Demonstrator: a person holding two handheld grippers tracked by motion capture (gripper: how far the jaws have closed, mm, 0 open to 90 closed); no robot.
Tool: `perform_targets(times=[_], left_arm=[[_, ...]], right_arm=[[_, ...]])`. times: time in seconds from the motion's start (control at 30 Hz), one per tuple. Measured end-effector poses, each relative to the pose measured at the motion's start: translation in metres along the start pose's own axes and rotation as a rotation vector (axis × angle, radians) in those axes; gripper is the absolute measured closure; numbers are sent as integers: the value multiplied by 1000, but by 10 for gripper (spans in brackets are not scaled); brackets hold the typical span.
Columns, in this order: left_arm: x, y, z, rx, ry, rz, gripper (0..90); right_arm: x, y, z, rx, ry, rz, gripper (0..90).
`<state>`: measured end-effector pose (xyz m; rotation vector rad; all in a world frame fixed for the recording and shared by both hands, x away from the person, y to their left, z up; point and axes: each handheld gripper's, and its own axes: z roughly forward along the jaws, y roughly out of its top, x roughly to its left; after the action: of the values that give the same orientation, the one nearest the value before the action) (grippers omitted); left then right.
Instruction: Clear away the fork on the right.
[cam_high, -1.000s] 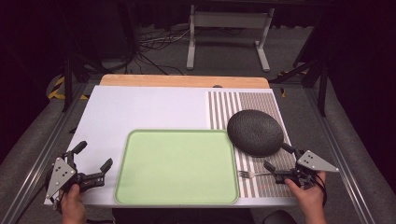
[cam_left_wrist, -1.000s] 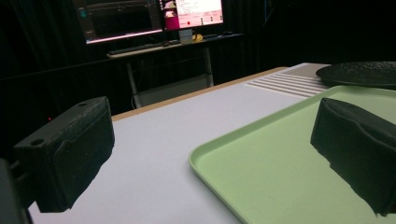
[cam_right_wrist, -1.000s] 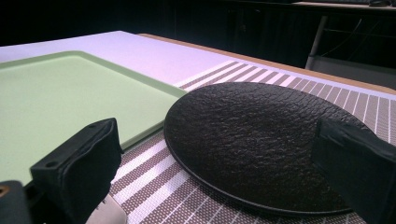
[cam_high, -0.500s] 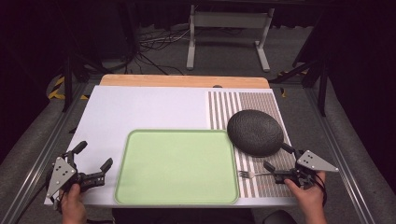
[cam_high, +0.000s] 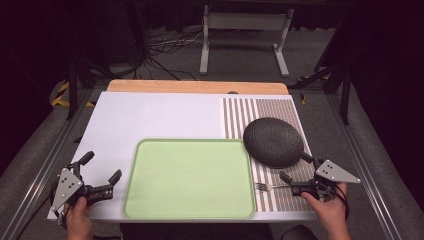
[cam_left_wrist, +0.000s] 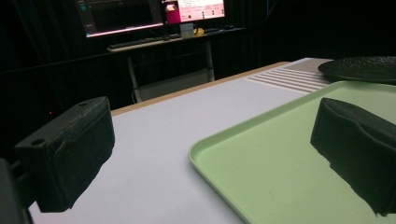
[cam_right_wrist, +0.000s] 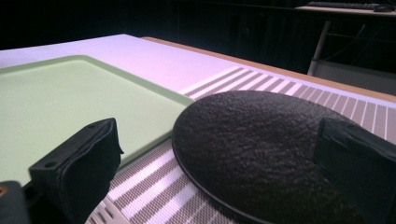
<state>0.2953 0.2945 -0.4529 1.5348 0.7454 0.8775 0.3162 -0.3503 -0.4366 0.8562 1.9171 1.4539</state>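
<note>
Left claw jaws wide apart; green tray corner between them, on white table.

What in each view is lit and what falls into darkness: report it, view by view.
High view: the white table and green tray are evenly bright, while the surroundings go near black. Left gripper view: the tray is lit, the room behind is dark apart from glowing monitors, and the near jaws look soft. Right gripper view: the textured black plate shows grain, against a dark background.
</note>
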Motion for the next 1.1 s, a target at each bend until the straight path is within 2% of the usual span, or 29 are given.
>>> perform_targets(times=[0.33, 0.47, 0.63, 0.73, 0.87, 1.1], left_arm=[[0, 0, -1, 3, 2, -1, 3], [0, 0, -1, 4, 0, -8, 3], [0, 0, -1, 5, 0, -8, 3], [0, 0, -1, 6, 2, -6, 3], [1, 0, -2, 7, 6, -5, 3], [0, 0, -1, 9, 5, -5, 3]], right_arm=[[5, 22, 22, 36, 59, -12, 11], [6, 31, 33, 129, 67, -43, 18], [6, 39, 34, 175, 81, -71, 25], [5, 44, 36, 232, 99, -92, 42], [4, 51, 37, 336, 129, -149, 73], [2, 63, 38, 461, 166, -238, 109]])
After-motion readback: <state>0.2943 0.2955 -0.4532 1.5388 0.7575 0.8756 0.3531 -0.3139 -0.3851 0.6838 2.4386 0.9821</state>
